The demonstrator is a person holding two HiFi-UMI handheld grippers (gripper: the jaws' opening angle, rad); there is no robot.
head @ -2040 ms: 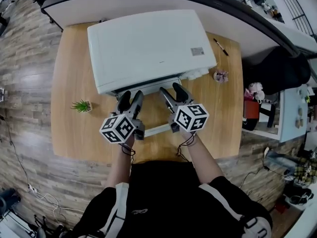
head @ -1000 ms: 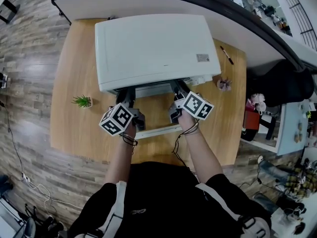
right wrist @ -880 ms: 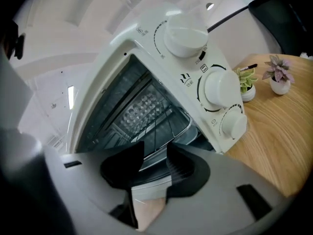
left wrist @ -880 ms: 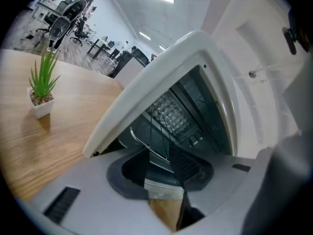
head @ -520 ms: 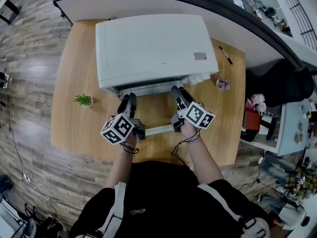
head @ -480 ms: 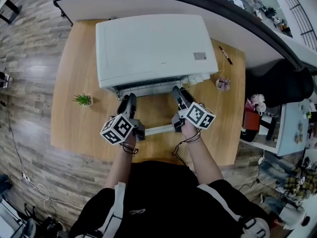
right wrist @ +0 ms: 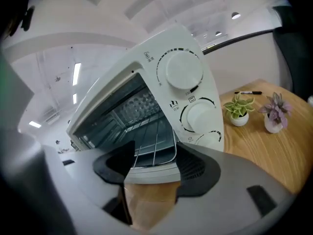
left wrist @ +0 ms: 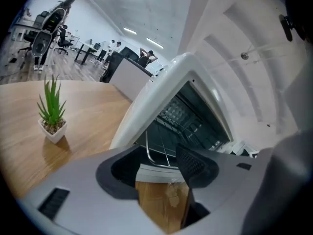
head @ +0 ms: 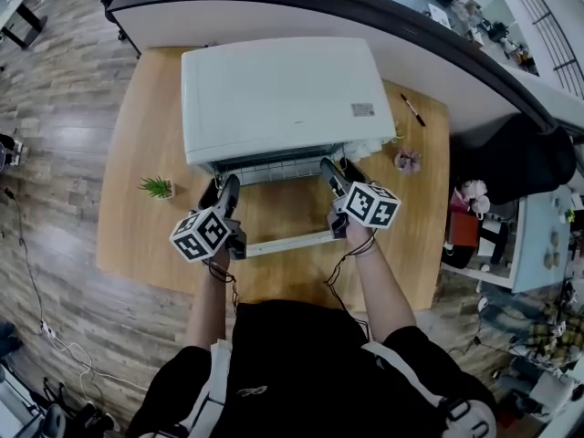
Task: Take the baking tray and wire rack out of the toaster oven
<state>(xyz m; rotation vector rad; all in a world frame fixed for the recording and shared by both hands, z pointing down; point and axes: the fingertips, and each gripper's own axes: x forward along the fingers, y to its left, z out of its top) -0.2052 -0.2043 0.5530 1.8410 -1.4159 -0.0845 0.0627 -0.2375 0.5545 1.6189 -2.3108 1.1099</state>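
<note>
So the wooden table (head: 137,126) has the white toaster oven (head: 283,94) sitting across the far half. Its door (head: 283,213) is dropped flat toward the person, with the white handle bar (head: 287,241) on the near edge. That door is the main thing in the way, since it lies right in front of the mouth and both tongs reach in over it.

The wire rack (head: 274,166) sits in the oven with its front edge poking a little way out of the mouth. Its long side runs left to right across the opening, and the front edge faces the person. I can't make out the baking tray as a separate thing.

The left gripper (head: 219,192) is at the left end of the rack and the right gripper (head: 339,173) at the right end. Both sets of jaws are spreading wide, with the rack edge just beyond the tips and nothing pinched.

3 knobs (right wrist: 183,70) run down the oven's right side. A small green plant (head: 157,189) stands left of the door. A purple plant (head: 406,161) and a second green one (right wrist: 238,110) stand right of the oven, with a pen (head: 412,109) behind them.
</note>
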